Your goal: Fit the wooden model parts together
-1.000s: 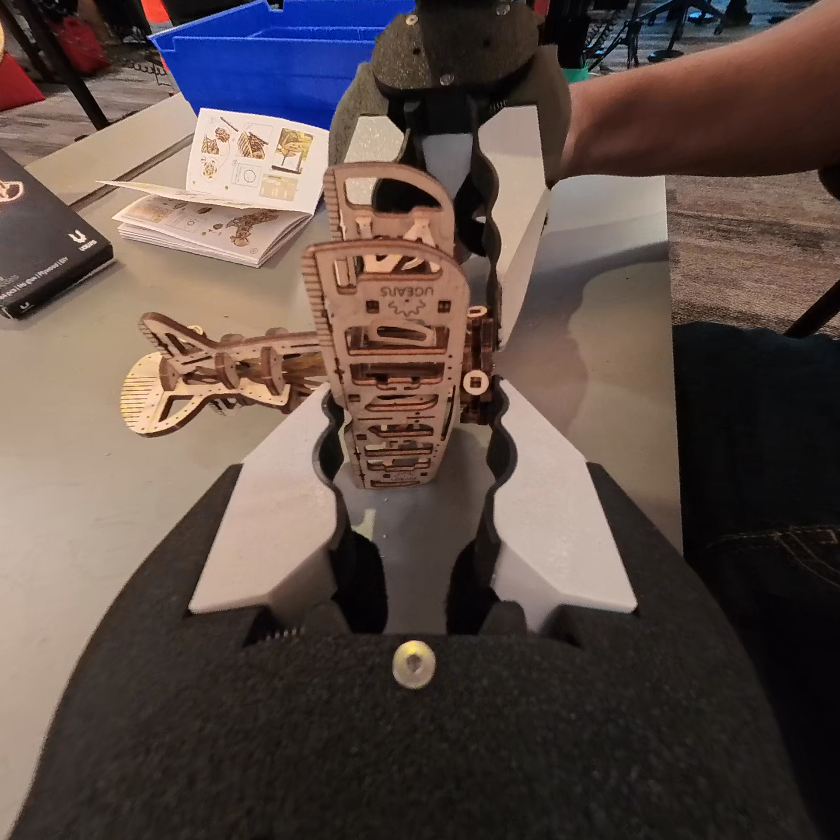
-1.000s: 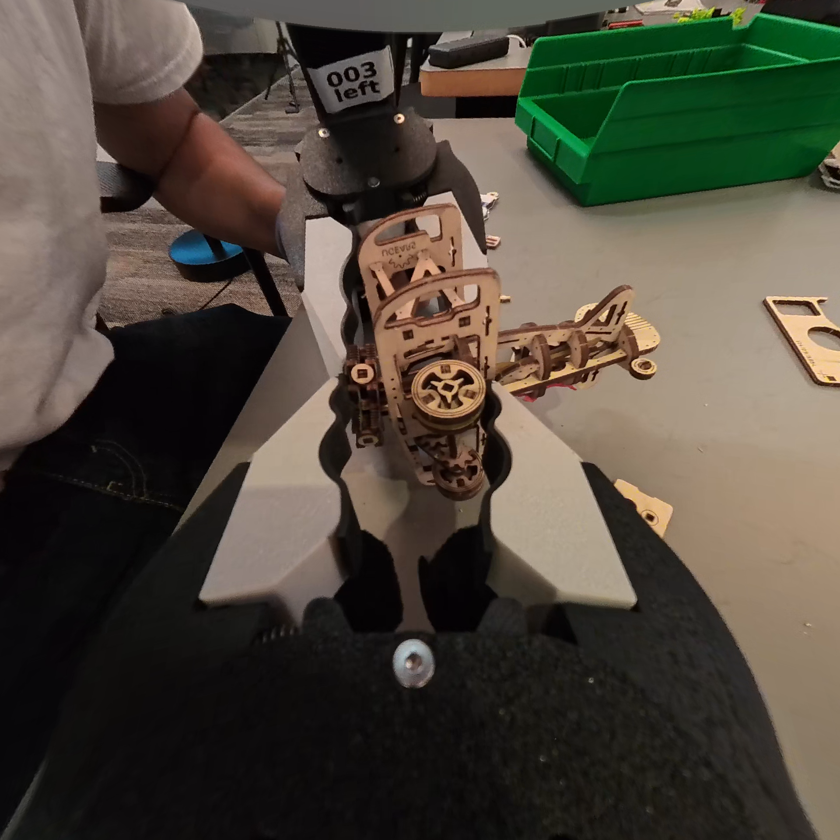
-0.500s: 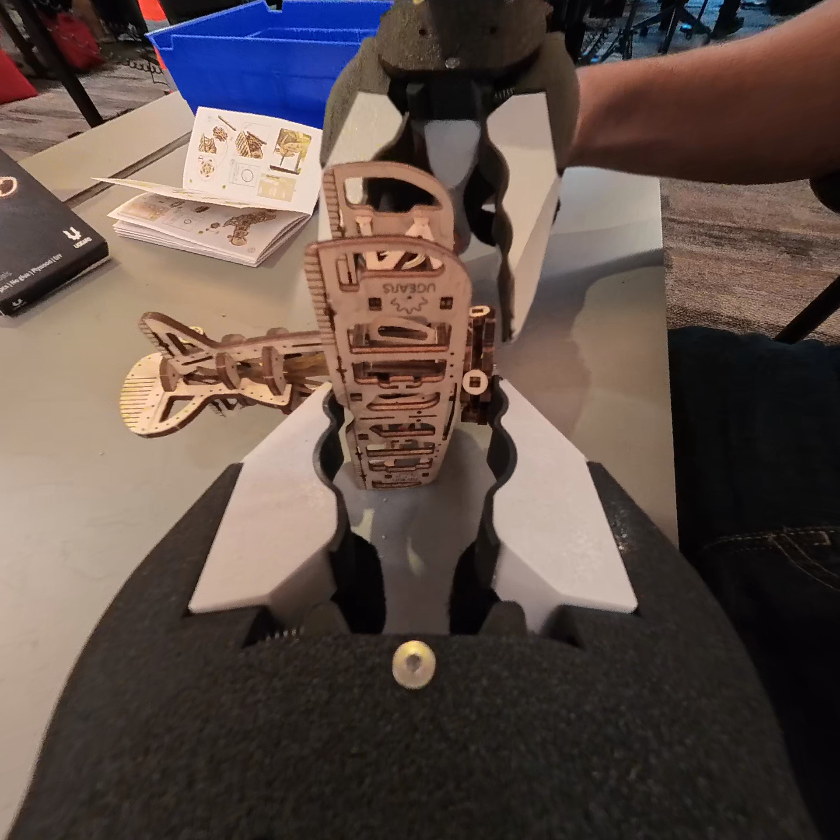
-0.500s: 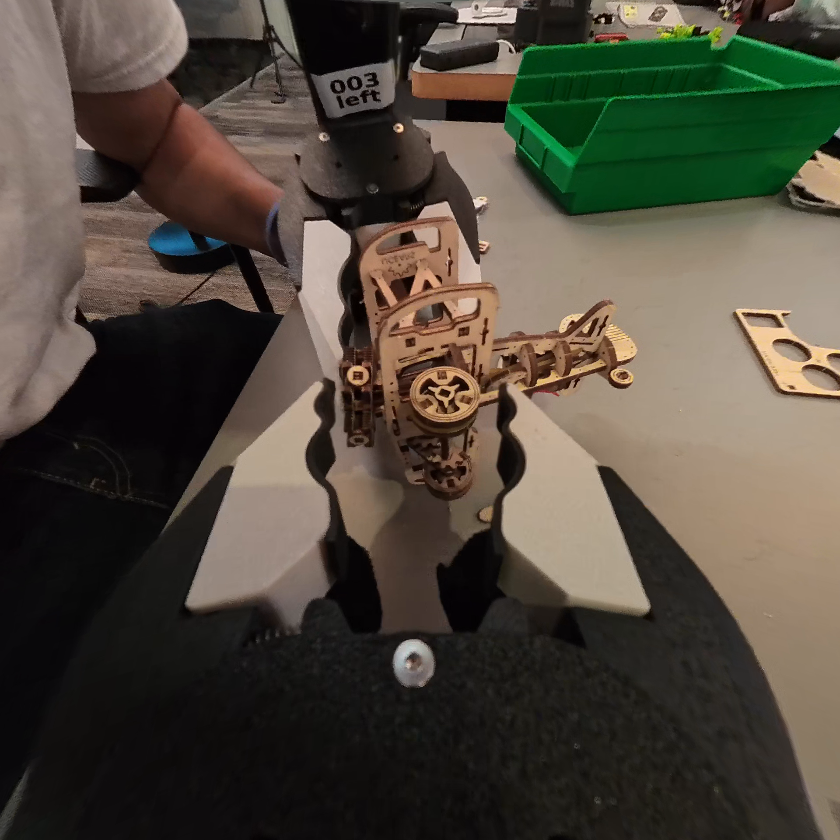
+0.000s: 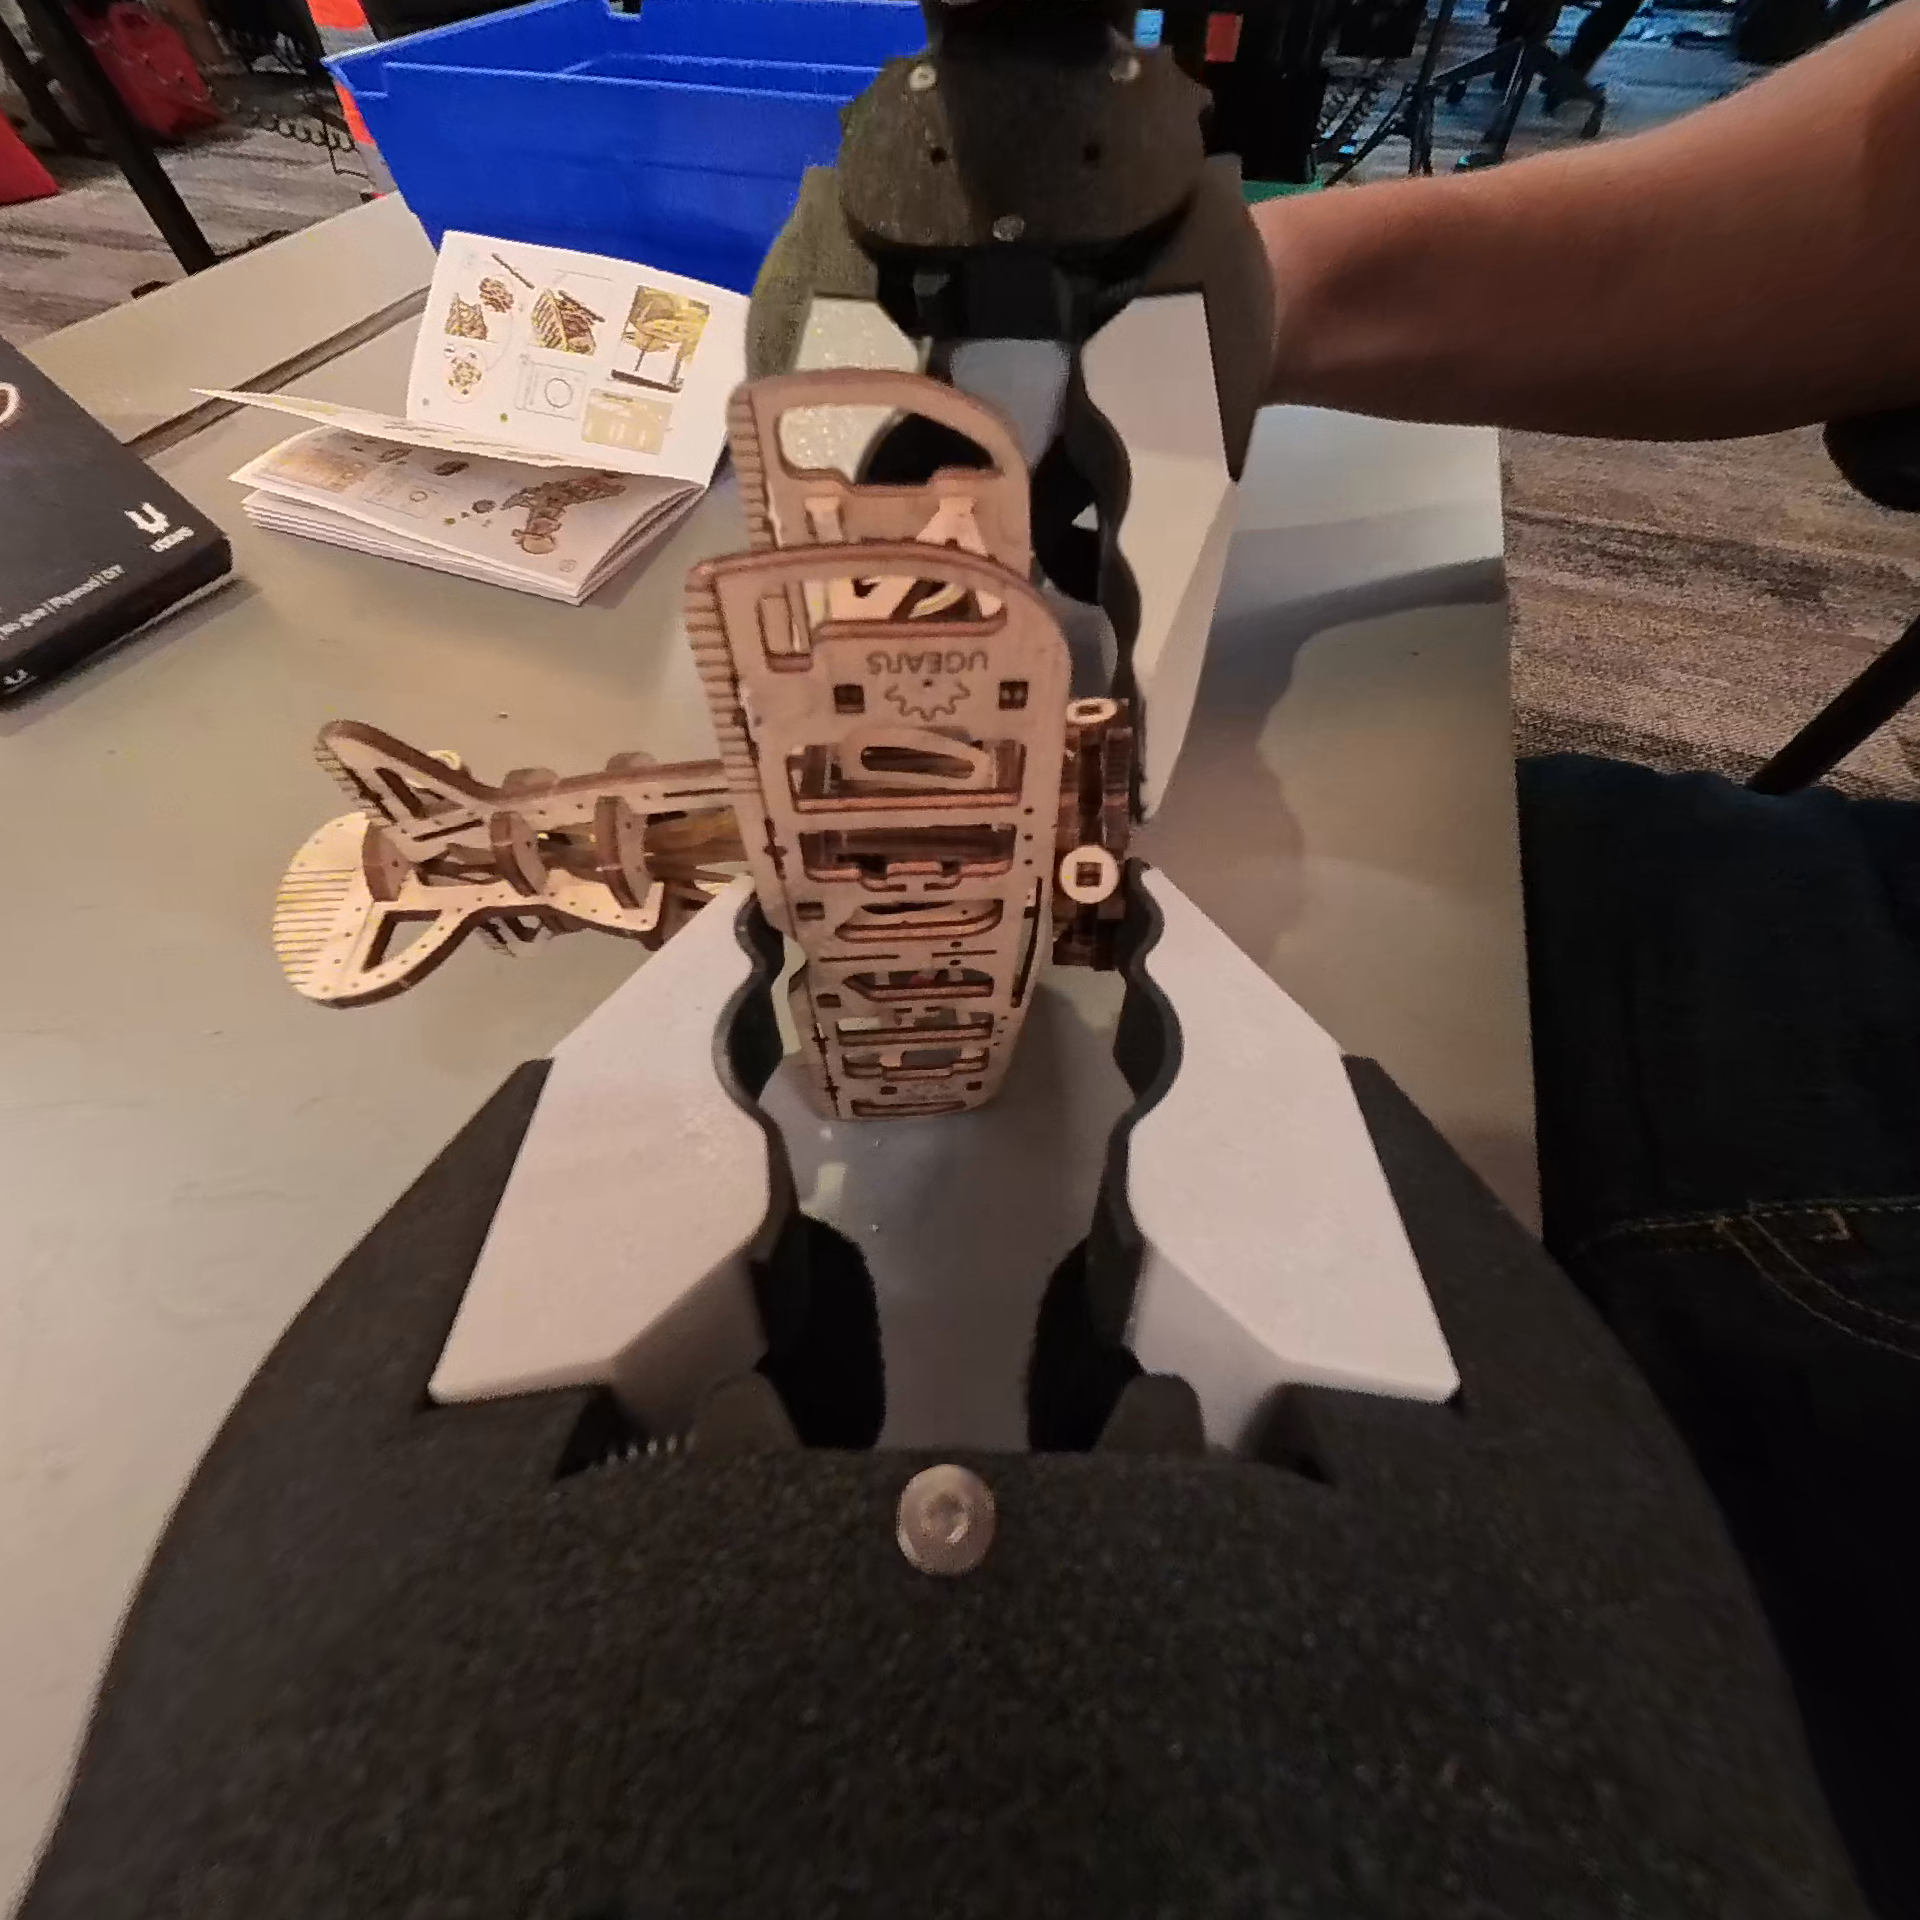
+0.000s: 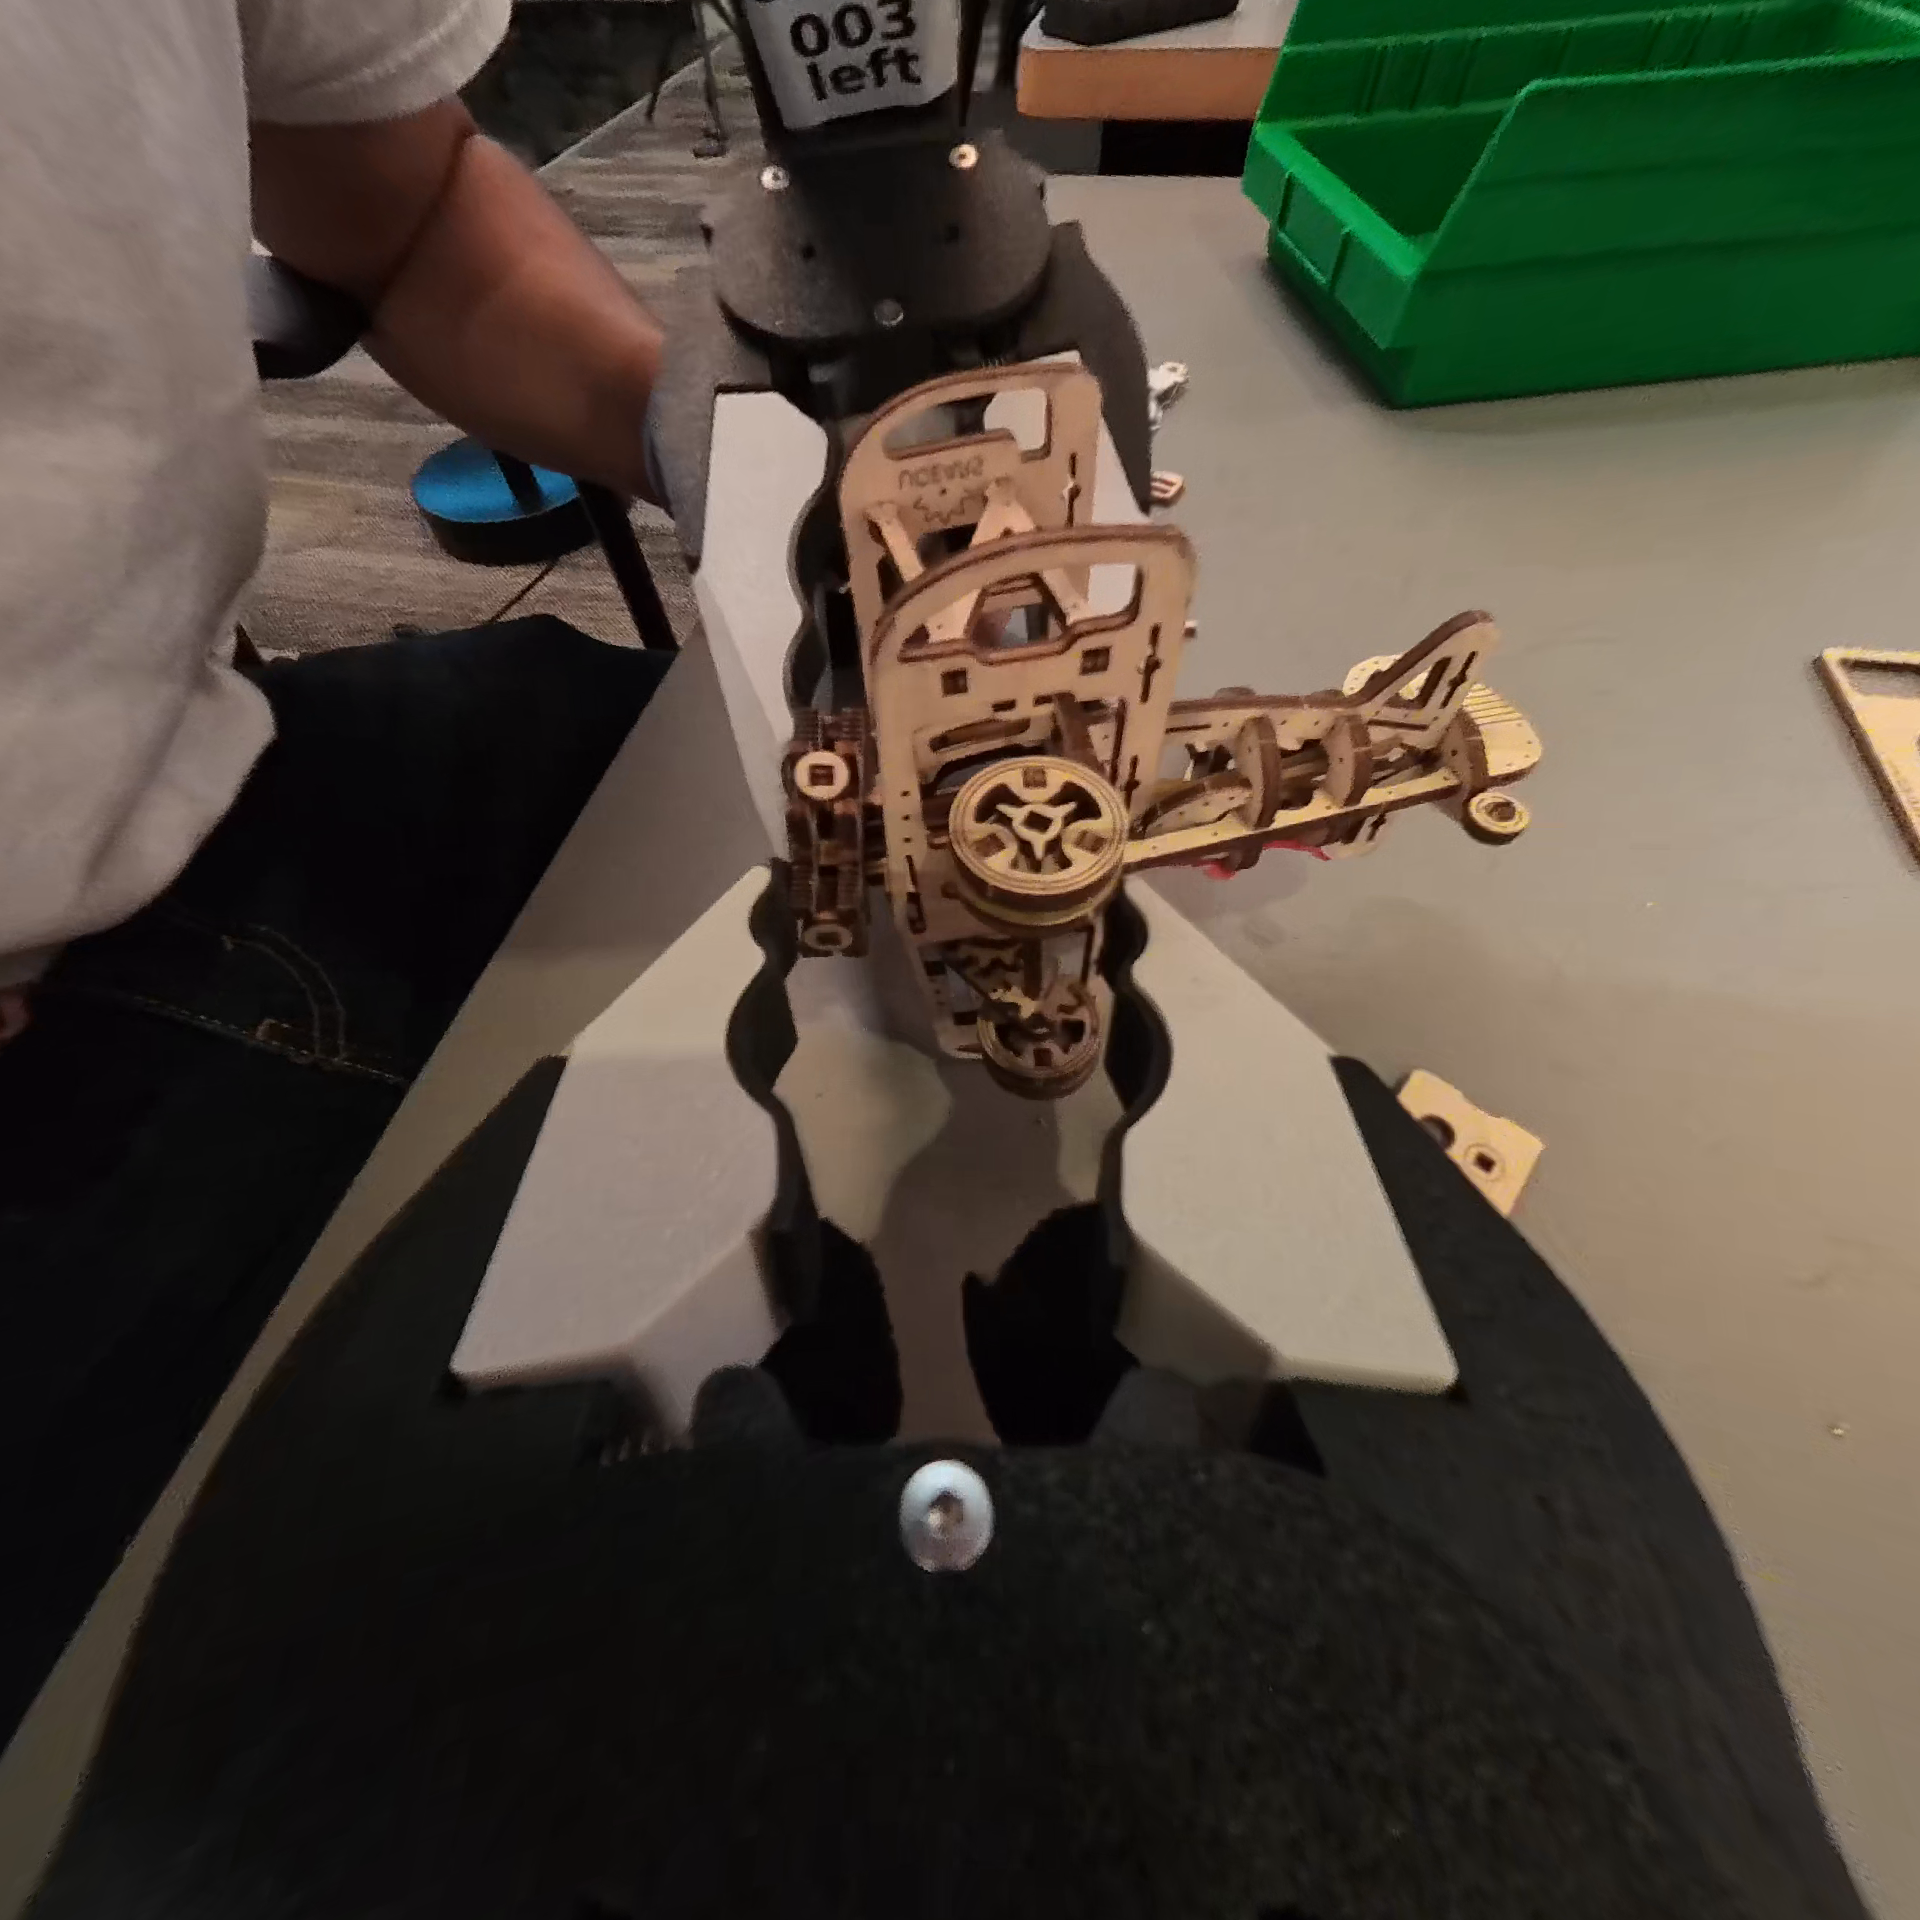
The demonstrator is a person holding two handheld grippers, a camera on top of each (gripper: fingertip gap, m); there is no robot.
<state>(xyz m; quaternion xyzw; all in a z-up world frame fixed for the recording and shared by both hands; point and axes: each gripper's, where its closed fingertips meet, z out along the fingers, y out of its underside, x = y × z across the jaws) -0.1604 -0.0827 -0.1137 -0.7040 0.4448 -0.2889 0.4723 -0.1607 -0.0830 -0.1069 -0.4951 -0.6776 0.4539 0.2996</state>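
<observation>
The wooden model (image 5: 883,810) is a small biplane, held on its side above the grey table (image 5: 208,1143), tail pointing away from the person. My left gripper (image 5: 940,914) is shut on it, one finger on the wing edge and the other on the engine block. My right gripper (image 6: 948,904) faces it from the opposite side. It is shut on the same model (image 6: 1029,727), with one fingertip on the engine block and the other on the wheel. The left gripper's black body (image 6: 883,239) shows behind the upper wing.
A blue bin (image 5: 623,135), an open booklet (image 5: 499,468) and a black box (image 5: 73,561) lie on one side. A green bin (image 6: 1610,208), a cut-out wooden sheet (image 6: 1881,748) and a small wooden offcut (image 6: 1470,1148) lie on the other. The person's legs are at the table edge.
The right gripper opened and drew back from the model half a second ago. It has now moved in again and narrowed onto the model. The left gripper kept its hold.
</observation>
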